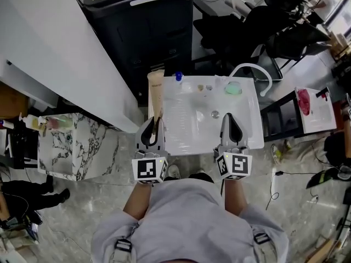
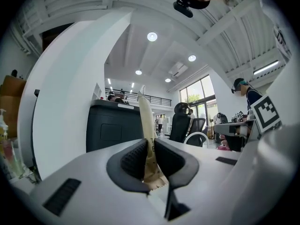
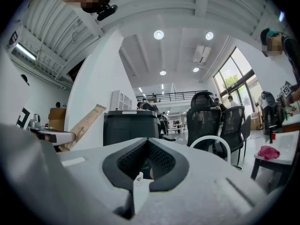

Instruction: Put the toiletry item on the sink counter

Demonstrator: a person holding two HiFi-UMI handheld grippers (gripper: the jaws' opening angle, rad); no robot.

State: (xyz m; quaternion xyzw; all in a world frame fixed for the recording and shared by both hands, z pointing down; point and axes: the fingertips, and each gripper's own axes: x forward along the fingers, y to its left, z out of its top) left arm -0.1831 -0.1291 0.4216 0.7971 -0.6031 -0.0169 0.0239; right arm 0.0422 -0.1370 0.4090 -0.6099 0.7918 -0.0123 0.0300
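A long beige toiletry tube sticks out from my left gripper, which is shut on its crimped end. The tube lies along the left rim of the white sink. In the left gripper view the tube stands up between the two dark pads. My right gripper hovers over the sink's right front part, jaws together with nothing between them. From the right gripper view the tube shows slanting at the far left.
A blue-capped bottle, a green soap and a white arched tap sit at the sink's back edge. A black bin stands behind. A marble cabinet with bottles is at the left, office chairs behind.
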